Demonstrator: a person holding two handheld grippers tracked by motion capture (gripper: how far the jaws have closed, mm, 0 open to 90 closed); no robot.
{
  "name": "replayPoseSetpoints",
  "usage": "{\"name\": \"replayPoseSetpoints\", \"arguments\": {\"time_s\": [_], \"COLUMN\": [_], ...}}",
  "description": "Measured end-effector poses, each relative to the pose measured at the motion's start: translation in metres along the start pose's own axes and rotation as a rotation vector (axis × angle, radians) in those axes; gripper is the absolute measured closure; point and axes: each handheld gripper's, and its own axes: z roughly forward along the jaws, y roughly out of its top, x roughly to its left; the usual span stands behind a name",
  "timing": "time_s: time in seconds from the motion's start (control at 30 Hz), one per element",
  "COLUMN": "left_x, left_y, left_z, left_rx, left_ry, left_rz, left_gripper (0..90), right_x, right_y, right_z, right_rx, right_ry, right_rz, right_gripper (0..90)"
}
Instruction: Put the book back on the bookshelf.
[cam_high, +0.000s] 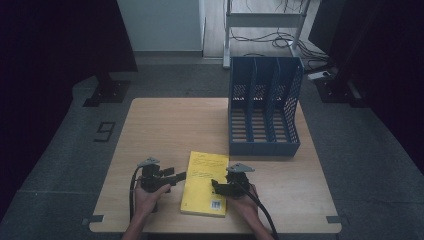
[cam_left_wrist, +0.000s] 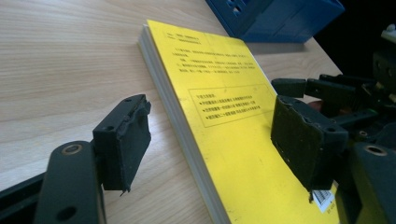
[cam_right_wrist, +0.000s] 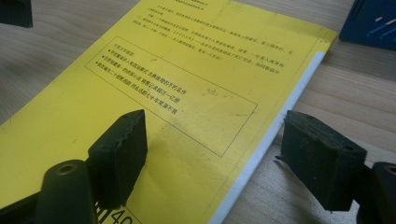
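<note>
Near the counter's front edge (cam_high: 215, 227), the book (cam_high: 205, 182) lies lengthwise front-to-back between the released left claw (cam_high: 181, 175) and right claw (cam_high: 216, 186), each straddling a long edge.

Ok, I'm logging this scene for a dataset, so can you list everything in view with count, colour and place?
book: one, yellow cover with black print and a barcode, lying flat on the near middle of the table
file rack: one, blue, three slots, standing on the far right part of the table
table: one, light wood, centre of the high view
metal frame: one, pale, on the floor behind the table, cables under it
floor marking: one, dark figure on the grey floor left of the table
left gripper: one, black, at the book's left edge, fingers open astride that edge
right gripper: one, black, at the book's right edge, fingers open
hands: two, at the near table edge, one on each gripper
</note>
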Motion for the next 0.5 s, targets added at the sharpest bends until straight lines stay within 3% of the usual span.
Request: {"name": "replayPoseSetpoints", "arguments": {"time_s": [0.17, 0.5], "left_x": [-0.005, -0.015], "left_y": [-0.004, -0.010], "left_z": [0.015, 0.032], "left_rx": [0.041, 0.072], "left_ry": [0.008, 0.028], "left_rz": [0.012, 0.047], "left_gripper": [28.1, 29.6], "right_x": [-0.001, -0.001], "right_y": [0.000, -0.001], "right_z": [0.000, 0.000], "right_rx": [-0.001, -0.009], "right_ry": [0.001, 0.003], "right_rz": [-0.002, 0.002], "right_gripper": [23.5, 23.4]}}
